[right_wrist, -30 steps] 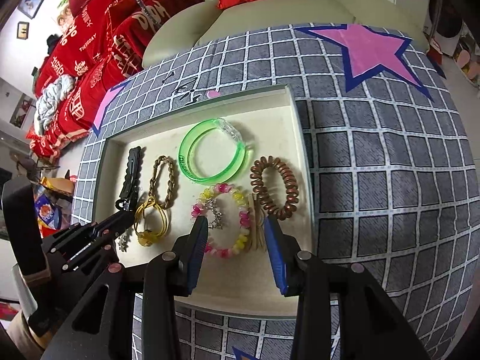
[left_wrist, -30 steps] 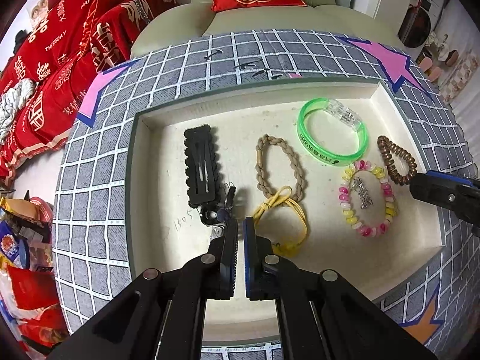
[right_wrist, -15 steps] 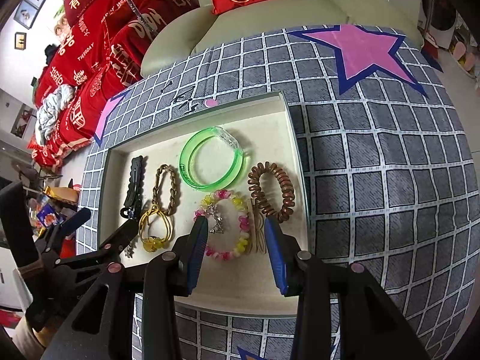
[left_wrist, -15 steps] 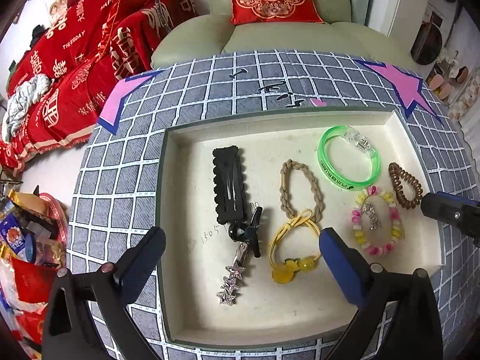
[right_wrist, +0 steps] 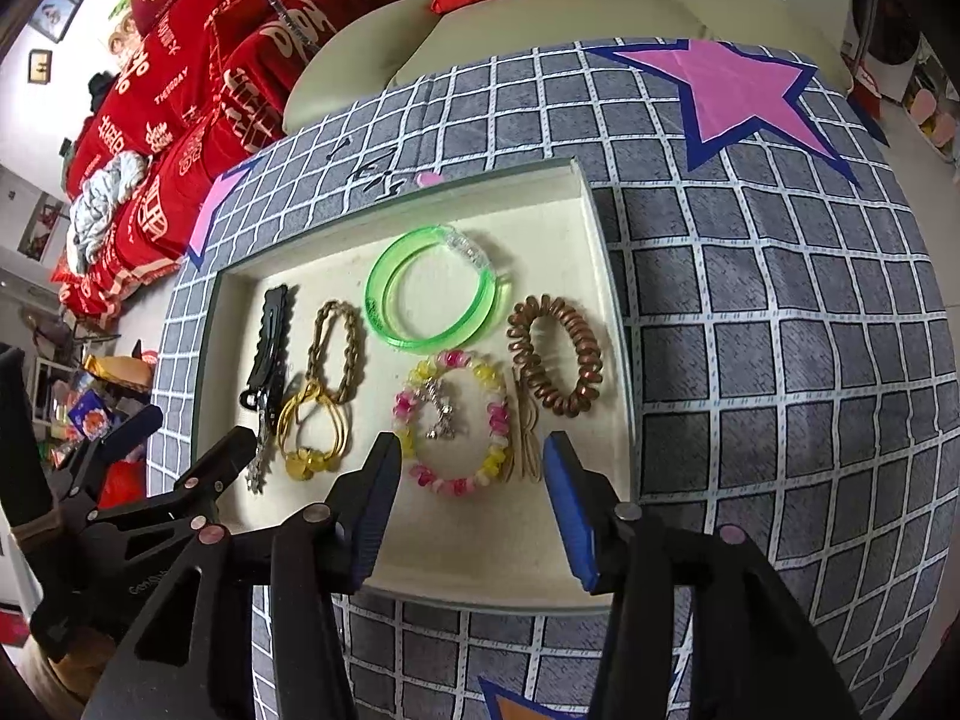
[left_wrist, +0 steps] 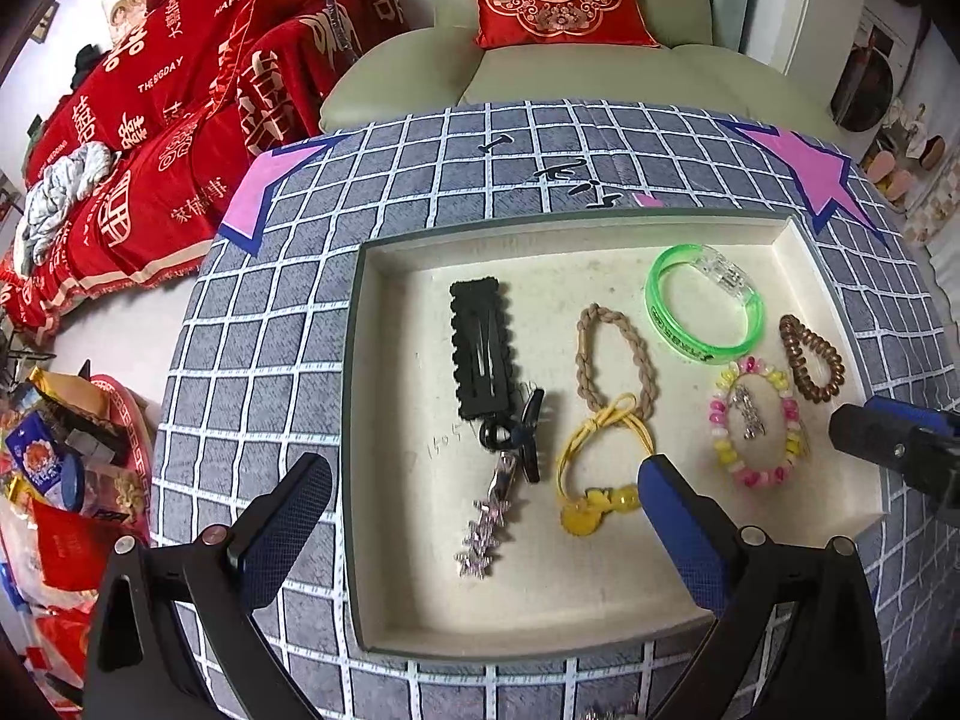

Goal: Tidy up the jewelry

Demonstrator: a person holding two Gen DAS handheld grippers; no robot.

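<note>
From the left wrist camera, the left gripper [left_wrist: 483, 501] is spread wide and holds nothing. Its fingers hang above the near part of a shallow cream tray [left_wrist: 384, 600] that sits on a grey checked cloth [left_wrist: 258, 324]. One finger is over the cloth beside the tray's left wall, the other over the tray floor close to a yellow hair tie [left_wrist: 600, 468]. The jewelry lies loose in the tray. A black hair clip [left_wrist: 483, 354] is toward the left, and a small black claw clip [left_wrist: 519, 432] touches its near end. A silver star clip [left_wrist: 489, 516] runs on from there toward the camera. A braided tan hair tie [left_wrist: 612, 360] lies in the middle and overlaps the yellow one at its near end. A green bangle [left_wrist: 702, 306] is toward the far right, a pink and yellow bead bracelet [left_wrist: 753, 426] is nearer, and a brown coil hair tie [left_wrist: 810, 357] lies by the right wall. The tip of the right gripper [left_wrist: 894, 447] reaches in from the right edge.

From the right wrist camera, the right gripper [right_wrist: 471, 468] is also parted and empty. It hovers over the near side of the tray [right_wrist: 492, 576] with the bead bracelet [right_wrist: 453, 420] just past its fingertips. A silver charm [right_wrist: 438, 408] lies inside the bracelet's ring. The coil hair tie [right_wrist: 555, 354] is just right of the beads, and the green bangle [right_wrist: 432, 300] is beyond them. The left gripper [right_wrist: 180, 438] shows at the left, open over the tray's near left part.
</note>
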